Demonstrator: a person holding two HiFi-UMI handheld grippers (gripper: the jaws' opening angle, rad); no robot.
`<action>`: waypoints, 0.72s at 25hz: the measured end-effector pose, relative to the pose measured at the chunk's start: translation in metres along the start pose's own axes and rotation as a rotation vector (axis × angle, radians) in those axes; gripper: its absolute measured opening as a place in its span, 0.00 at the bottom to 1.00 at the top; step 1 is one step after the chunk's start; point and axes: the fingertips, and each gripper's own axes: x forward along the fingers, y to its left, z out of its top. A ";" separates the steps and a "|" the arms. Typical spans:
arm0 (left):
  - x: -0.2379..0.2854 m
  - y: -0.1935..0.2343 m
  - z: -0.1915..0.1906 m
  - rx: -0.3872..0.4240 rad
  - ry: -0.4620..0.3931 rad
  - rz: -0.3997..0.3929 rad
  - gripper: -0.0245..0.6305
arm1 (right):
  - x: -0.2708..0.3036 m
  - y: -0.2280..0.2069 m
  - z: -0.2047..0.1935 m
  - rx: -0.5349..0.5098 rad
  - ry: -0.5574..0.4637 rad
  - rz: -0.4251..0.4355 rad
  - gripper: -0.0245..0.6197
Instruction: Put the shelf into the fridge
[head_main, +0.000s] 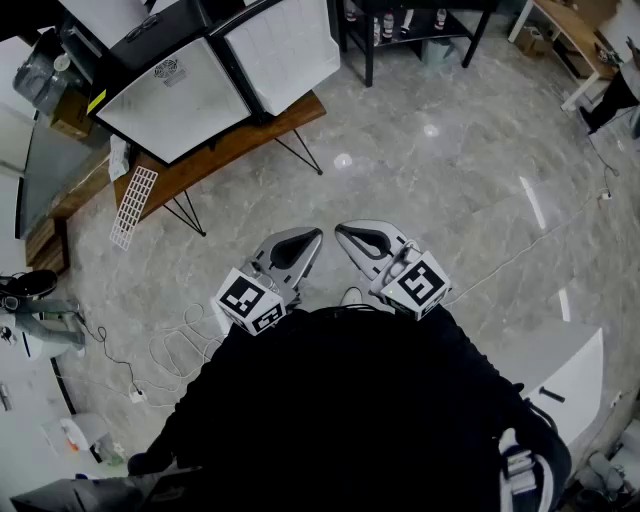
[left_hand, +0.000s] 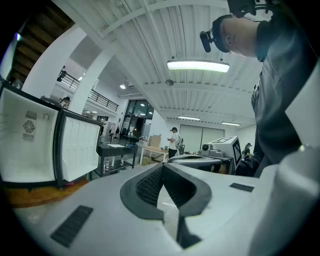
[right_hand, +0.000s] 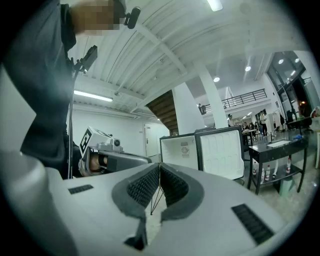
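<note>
The small fridge stands open on a wooden bench at the far left, its door swung out to the right. A white wire shelf leans against the bench's left end, down on the floor. Both grippers hover close to my body, well short of the fridge and shelf. My left gripper is shut and holds nothing, and so is my right gripper. The left gripper points roughly level with the fridge to its left. Past the right gripper the fridge shows straight ahead.
A black rack with bottles stands behind the fridge, to its right. White cables trail over the grey stone floor at the left. A white table is at the lower right. Other people stand far off.
</note>
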 end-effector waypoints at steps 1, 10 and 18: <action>0.001 0.003 0.001 0.006 0.000 0.004 0.05 | 0.002 -0.002 0.000 0.003 -0.005 0.000 0.05; -0.003 0.019 0.002 0.018 -0.007 0.028 0.05 | 0.013 -0.008 0.006 0.021 -0.063 -0.005 0.05; -0.022 0.040 -0.001 -0.003 -0.013 0.112 0.05 | 0.037 -0.012 0.002 0.041 -0.068 0.038 0.05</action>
